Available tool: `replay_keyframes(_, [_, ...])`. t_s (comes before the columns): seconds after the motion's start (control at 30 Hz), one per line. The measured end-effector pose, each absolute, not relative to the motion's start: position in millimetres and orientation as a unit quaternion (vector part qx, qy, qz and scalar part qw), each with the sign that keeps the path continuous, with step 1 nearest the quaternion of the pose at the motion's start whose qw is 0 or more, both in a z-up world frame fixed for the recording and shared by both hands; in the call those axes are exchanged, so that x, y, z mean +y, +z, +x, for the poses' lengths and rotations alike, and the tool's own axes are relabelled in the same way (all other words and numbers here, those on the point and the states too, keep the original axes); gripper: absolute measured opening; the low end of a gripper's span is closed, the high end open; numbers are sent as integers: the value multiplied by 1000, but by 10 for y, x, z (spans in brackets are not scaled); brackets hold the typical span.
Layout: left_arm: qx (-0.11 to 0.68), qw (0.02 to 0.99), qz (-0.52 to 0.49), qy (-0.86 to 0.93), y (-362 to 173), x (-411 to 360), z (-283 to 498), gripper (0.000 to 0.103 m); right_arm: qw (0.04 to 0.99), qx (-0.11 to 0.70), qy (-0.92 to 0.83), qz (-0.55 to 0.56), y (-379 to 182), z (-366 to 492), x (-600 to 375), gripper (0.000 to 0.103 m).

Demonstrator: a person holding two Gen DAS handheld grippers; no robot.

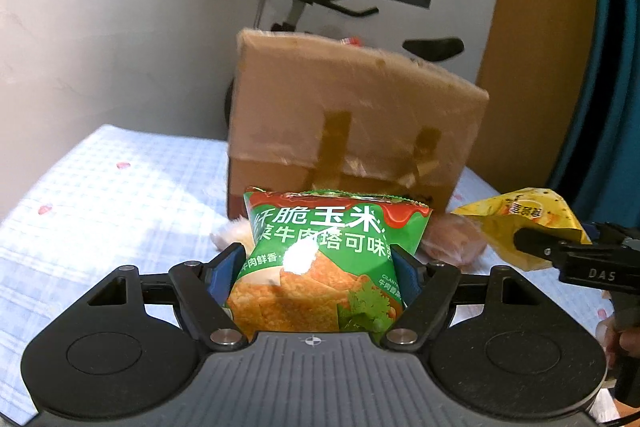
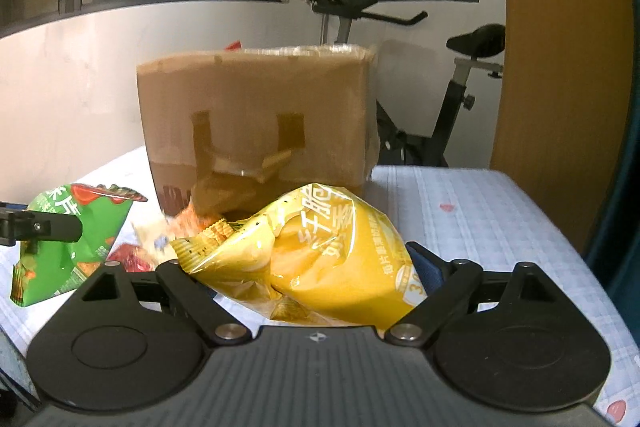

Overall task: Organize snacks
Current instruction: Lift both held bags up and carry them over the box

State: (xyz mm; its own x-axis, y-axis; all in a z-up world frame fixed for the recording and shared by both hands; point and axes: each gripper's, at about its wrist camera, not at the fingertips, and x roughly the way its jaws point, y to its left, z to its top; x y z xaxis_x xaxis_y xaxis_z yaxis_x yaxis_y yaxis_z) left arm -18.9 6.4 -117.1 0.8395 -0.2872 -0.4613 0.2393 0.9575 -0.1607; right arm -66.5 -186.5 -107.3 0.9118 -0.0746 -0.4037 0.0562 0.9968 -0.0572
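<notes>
Carrying two bags at once here: left gripper (image 1: pixel 318 263) squeezing the green corn-chip bag (image 1: pixel 320 267) between its blue pads, right gripper (image 2: pixel 308 267) clamped on the yellow chip bag (image 2: pixel 320 259), both lifted just off the checkered tablecloth (image 1: pixel 100 187), near side of the cardboard box (image 2: pixel 256 123) standing at the far middle. Probably mid-transfer, so next up looks like lifting both over the box rim and letting go, watching that puffy bags don't slip. Counting two held bags, one box, plus a few loose snack packets (image 2: pixel 160 243) lying between the grippers and the box, too blurry to count exactly.
</notes>
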Motion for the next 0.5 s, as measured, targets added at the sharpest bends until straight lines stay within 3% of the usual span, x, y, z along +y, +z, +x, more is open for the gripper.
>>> replay_keyframes(0.5, [142, 977, -25, -160, -112, 18, 279, 79, 994, 112, 6, -6, -182, -251, -1885, 91])
